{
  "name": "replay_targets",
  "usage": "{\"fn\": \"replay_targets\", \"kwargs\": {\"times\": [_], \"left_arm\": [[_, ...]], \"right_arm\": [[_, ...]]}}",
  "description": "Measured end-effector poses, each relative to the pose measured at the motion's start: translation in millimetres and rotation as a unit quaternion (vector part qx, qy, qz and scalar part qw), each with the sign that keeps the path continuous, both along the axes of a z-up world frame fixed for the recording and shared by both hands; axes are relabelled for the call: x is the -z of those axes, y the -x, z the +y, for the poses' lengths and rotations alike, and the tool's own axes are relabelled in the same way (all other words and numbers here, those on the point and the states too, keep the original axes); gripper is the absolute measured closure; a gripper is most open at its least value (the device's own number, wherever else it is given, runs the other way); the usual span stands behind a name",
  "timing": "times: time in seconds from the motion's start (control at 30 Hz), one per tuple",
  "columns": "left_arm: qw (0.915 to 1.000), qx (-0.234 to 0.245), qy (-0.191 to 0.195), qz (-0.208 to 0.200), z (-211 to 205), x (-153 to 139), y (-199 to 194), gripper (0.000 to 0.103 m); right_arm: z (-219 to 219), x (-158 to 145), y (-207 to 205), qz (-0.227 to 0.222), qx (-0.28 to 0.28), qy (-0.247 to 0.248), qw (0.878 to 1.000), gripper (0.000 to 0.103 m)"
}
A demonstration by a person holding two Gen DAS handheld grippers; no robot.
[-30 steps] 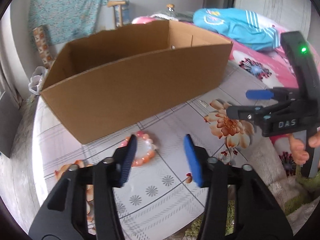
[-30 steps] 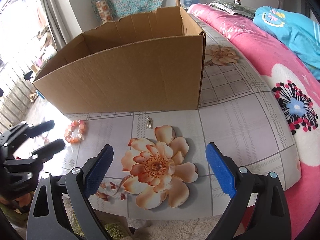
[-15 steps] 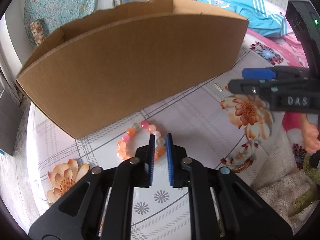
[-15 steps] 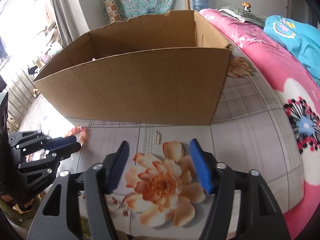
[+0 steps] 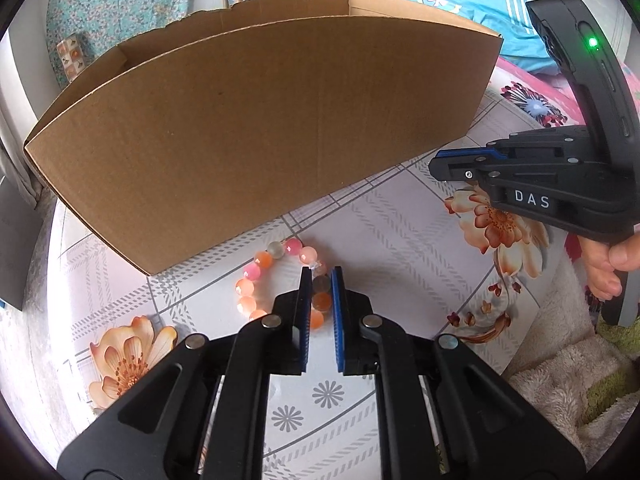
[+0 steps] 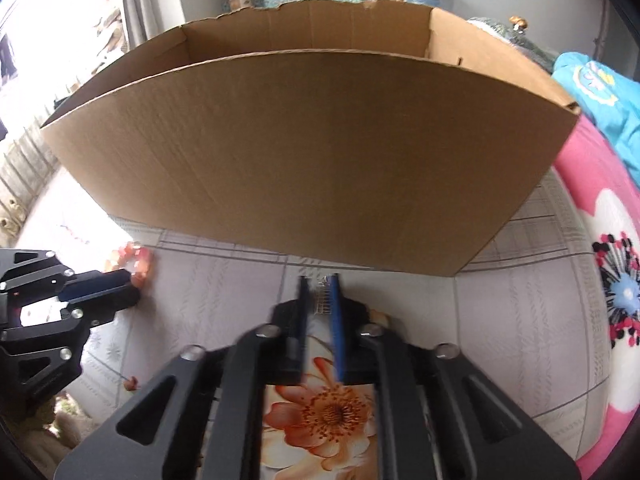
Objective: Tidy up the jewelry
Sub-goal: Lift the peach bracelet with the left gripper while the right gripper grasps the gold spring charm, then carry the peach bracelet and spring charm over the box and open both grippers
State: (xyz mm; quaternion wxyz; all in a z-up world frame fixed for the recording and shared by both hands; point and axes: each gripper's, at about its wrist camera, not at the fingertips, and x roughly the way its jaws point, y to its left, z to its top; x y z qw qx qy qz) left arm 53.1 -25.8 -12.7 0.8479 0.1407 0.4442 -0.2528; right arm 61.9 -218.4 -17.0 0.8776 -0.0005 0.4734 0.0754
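Tablecloth (image 5: 400, 240): jewelry lies before my cardboard box (image 5: 260, 140).
Left gripper (image 5: 321, 280): clamped on bead bracelet (image 5: 276, 280), ready for lifting.
Right gripper (image 6: 320, 284): pinching small metal piece (image 6: 320, 300).

The left gripper (image 5: 320, 276) dropped toward the table and its wide-spread jaws clamped onto the near side of the orange-pink bead bracelet (image 5: 276, 276). The right gripper (image 6: 320, 284) slid forward to the cardboard box (image 6: 320, 152) and pinched shut on the small silver piece (image 6: 320, 296).
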Motion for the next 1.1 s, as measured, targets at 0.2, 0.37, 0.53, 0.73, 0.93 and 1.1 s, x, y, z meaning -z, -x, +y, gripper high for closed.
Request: {"fn": "replay_targets", "kwargs": {"times": [0.2,0.37,0.53,0.73,0.93,1.1], "left_arm": [[1.0000,-0.003,0.002,0.004,-1.0,-0.6,-0.4,0.093],[1.0000,0.000,-0.004,-0.003,-3.5,-0.5,1.6,0.092],[0.9999,-0.001,-0.003,-0.010,-4.0,0.6,4.3,0.095],[0.9998,-0.006,0.010,-0.015,4.1,-4.6,5.7,0.095],[0.9982,-0.018,0.056,-0.011,18.0,-26.0,6.7,0.095],[0.9929,-0.025,0.115,-0.015,34.5,-60.2,7.8,0.095]], "right_arm": [[-6.5,-1.0,-1.0,0.013,0.015,-0.042,0.999,0.098],[-17.1,-2.3,7.0,0.013,0.020,-0.061,0.998,0.098],[-21.5,-10.2,20.1,0.006,0.024,-0.073,0.997,0.098],[-28.9,-22.0,35.7,-0.006,0.031,-0.090,0.995,0.098],[-45.2,-35.0,46.3,-0.014,0.042,-0.171,0.984,0.098],[-48.6,-63.3,48.7,-0.050,0.036,-0.189,0.980,0.098]]}}
